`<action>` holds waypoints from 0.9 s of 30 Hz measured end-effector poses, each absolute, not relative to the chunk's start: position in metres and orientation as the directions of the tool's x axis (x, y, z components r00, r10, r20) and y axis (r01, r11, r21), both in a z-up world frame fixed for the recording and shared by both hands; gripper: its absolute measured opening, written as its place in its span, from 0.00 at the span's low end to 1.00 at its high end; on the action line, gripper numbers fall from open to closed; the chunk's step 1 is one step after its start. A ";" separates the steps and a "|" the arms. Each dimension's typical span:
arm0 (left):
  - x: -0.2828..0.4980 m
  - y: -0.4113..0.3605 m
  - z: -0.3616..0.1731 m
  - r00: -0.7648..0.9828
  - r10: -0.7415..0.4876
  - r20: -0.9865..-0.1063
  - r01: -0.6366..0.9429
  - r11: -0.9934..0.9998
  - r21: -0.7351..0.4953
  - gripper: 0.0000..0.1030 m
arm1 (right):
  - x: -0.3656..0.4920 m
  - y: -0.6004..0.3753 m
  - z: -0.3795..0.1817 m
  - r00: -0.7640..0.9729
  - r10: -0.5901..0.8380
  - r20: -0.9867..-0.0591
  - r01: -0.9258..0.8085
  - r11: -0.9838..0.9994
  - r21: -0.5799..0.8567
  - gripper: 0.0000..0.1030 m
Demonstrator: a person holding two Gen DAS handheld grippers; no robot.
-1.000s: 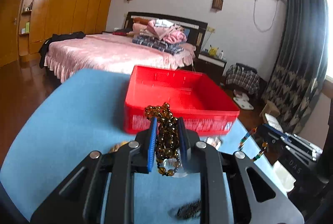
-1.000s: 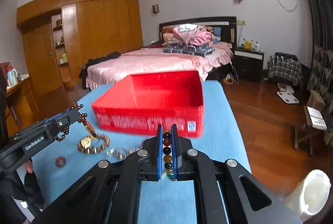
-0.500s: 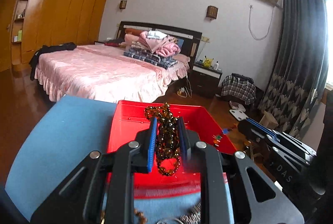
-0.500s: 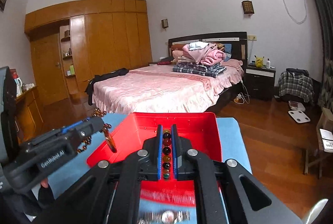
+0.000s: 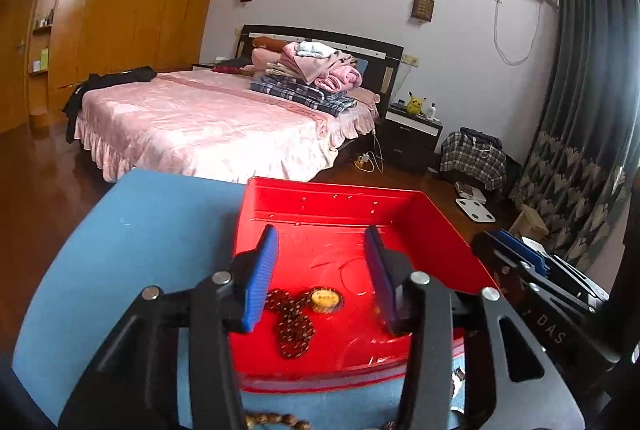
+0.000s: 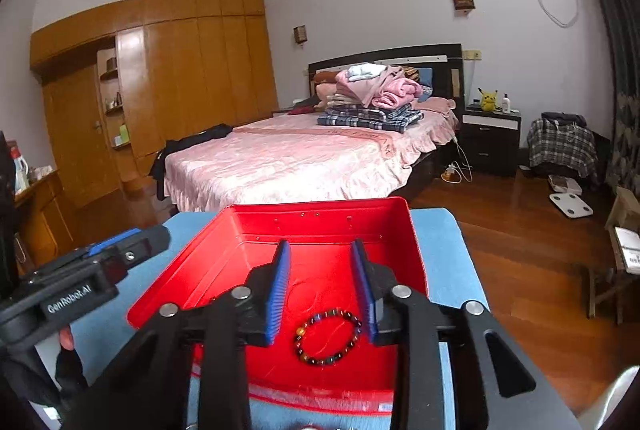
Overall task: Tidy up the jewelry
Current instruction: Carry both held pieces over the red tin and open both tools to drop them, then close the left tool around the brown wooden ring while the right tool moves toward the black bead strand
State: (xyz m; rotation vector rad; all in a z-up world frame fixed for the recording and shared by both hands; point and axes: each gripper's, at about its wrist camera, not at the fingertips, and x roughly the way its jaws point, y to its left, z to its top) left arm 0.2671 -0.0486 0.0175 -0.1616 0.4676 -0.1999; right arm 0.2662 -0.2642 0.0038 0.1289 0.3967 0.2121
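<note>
Inside the glossy red plastic tray (image 5: 436, 218), a shallow rectangle on the blue tabletop (image 5: 132, 226), lie two pieces: a long strand of small brown beads (image 5: 294, 326) heaped beside its oval amber pendant (image 5: 325, 297), and a round bracelet (image 6: 328, 337) of dark multicoloured beads. Both the left gripper (image 5: 322, 270) and the right gripper (image 6: 320, 282) hang over the tray, their ribbed blue pads (image 5: 260, 278) just parted, gripping nothing.
</note>
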 end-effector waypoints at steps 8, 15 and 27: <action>0.209 -0.030 0.023 0.895 -0.183 -0.407 0.129 0.979 -0.155 0.57 | 0.214 -0.266 0.006 0.913 0.209 -0.351 -0.155 0.972 0.174 0.46; 0.150 -0.021 0.004 0.909 -0.137 -0.393 0.102 0.989 -0.108 0.57 | 0.157 -0.257 -0.012 0.908 0.182 -0.378 -0.128 0.978 0.163 0.47; 0.091 0.011 -0.048 0.885 -0.082 -0.459 0.057 0.996 -0.067 0.57 | 0.105 -0.245 -0.057 0.860 0.216 -0.462 -0.142 0.972 0.189 0.48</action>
